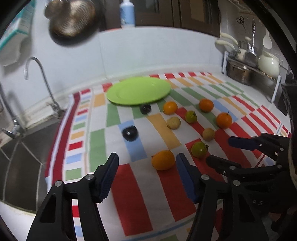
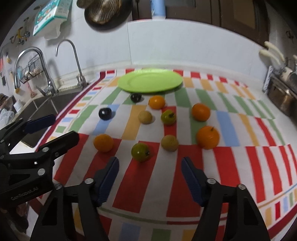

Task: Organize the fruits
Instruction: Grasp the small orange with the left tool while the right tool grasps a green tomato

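Observation:
A green plate (image 1: 138, 90) (image 2: 150, 81) lies at the back of a striped cloth. Several fruits lie loose in front of it: oranges (image 1: 163, 160) (image 2: 207, 137), green tomatoes (image 1: 199, 149) (image 2: 141, 152), tan round fruits (image 1: 173, 122) (image 2: 169, 142) and two dark plums (image 1: 130, 133) (image 2: 105, 114). My left gripper (image 1: 147, 163) is open and empty above the near cloth, its right finger beside the nearest orange. My right gripper (image 2: 150, 166) is open and empty just short of a green tomato. Each gripper shows in the other's view, the right (image 1: 222, 150) and the left (image 2: 59, 128).
A steel sink (image 1: 24, 148) with taps (image 2: 46, 74) lies left of the cloth. A dish rack (image 1: 254, 74) with a pot and utensils stands at the back right. A metal strainer (image 2: 104, 11) hangs on the tiled wall above the plate.

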Action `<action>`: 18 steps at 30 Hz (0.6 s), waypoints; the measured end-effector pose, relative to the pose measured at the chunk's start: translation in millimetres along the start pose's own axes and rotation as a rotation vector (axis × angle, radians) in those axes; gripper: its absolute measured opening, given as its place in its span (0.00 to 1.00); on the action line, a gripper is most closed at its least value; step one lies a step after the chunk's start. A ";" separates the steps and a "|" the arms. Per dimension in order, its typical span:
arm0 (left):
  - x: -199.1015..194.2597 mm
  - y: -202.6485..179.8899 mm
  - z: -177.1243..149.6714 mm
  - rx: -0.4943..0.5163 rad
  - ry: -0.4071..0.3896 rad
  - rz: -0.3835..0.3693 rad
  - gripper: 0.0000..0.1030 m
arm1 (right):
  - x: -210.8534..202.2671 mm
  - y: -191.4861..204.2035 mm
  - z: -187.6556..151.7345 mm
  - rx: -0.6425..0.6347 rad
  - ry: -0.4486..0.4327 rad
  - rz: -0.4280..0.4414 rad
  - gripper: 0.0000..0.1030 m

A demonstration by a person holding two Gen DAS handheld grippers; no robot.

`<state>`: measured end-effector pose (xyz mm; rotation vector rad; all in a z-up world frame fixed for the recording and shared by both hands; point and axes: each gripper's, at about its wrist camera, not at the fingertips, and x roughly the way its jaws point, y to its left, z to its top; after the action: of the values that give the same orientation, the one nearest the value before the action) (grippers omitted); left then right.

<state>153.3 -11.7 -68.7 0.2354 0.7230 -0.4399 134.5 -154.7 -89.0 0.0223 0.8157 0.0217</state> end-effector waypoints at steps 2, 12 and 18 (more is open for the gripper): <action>8.3 -1.2 -0.5 0.007 0.020 -0.019 0.58 | 11.3 -0.6 1.4 0.005 0.026 0.015 0.56; 32.8 -1.7 -2.9 0.020 0.082 -0.091 0.46 | 35.6 3.7 7.8 -0.042 0.066 0.042 0.41; 42.2 -2.9 -1.8 0.018 0.100 -0.123 0.41 | 44.4 2.8 10.2 -0.061 0.084 0.049 0.36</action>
<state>178.9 -26.5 -98.9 0.2314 0.8344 -0.5550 172.4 -150.8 -114.2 -0.0163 0.8981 0.0943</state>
